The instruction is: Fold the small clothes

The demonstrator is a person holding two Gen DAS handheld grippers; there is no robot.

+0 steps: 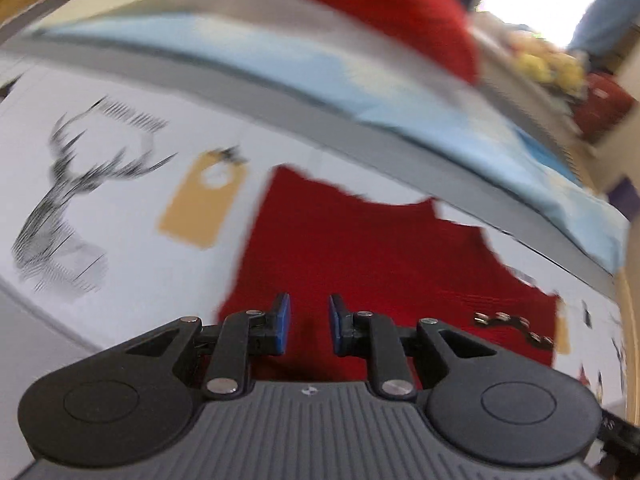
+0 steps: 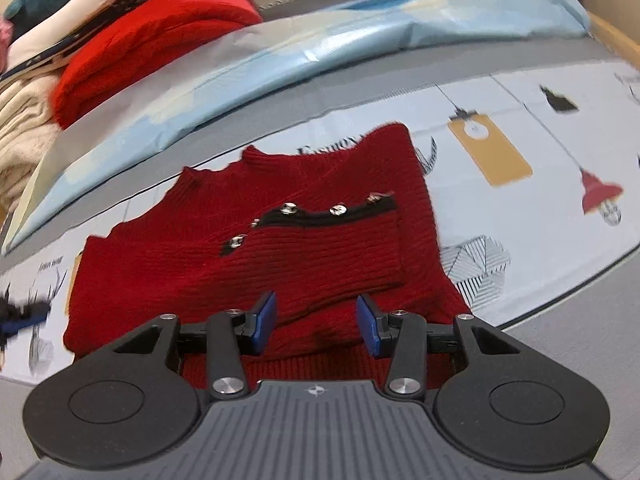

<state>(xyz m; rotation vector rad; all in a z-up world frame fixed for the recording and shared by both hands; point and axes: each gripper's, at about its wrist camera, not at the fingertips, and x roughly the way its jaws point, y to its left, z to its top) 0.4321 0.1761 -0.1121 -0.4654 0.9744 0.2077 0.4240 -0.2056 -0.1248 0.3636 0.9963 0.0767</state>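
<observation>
Left hand-held gripper (image 1: 309, 322) hovers with jaws narrowly parted and nothing between them, over the dark red knit cardigan (image 2: 256, 248) lying flat on the printed bed cover (image 2: 540, 128). Right hand-held gripper (image 2: 316, 326) stands wider, also empty. That ribbed knit looks soft, floppy and stretchy; I'd pinch its near hem (image 2: 320, 364), clear of the metal buttons (image 2: 338, 210).

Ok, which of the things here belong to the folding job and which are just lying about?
Part of the job:
- dark red knitted cardigan, partly folded on the printed sheet
- left tool
- right tool

Lying about:
- light blue plastic bag
- pile of clothes behind it
</observation>
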